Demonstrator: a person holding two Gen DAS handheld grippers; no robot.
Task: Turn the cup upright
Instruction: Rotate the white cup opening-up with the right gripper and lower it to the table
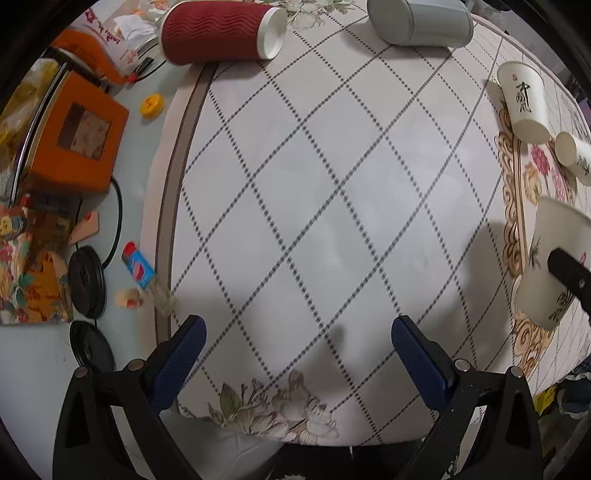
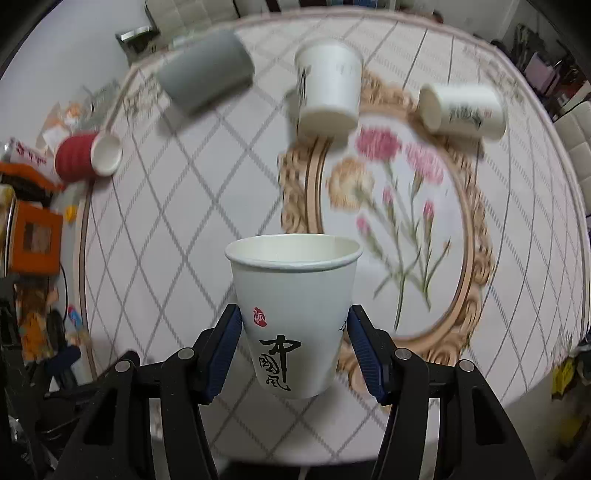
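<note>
My right gripper (image 2: pixel 293 332) is shut on a white paper cup (image 2: pixel 293 299) with black calligraphy and a red seal. The cup is mouth-up and held above the table. The same cup shows at the right edge of the left wrist view (image 1: pixel 550 258), with a black finger of the right gripper across it. My left gripper (image 1: pixel 295 332) is open and empty over the checked tablecloth (image 1: pixel 314 184). Two more white paper cups (image 2: pixel 328 92) (image 2: pixel 461 109) lie on their sides farther back.
A red ribbed cup (image 1: pixel 221 31) and a grey cup (image 1: pixel 421 22) lie on their sides at the far edge. Left of the cloth are an orange box (image 1: pixel 74 144), a yellow cap (image 1: pixel 152 106), black lids (image 1: pixel 86 282) and a cable.
</note>
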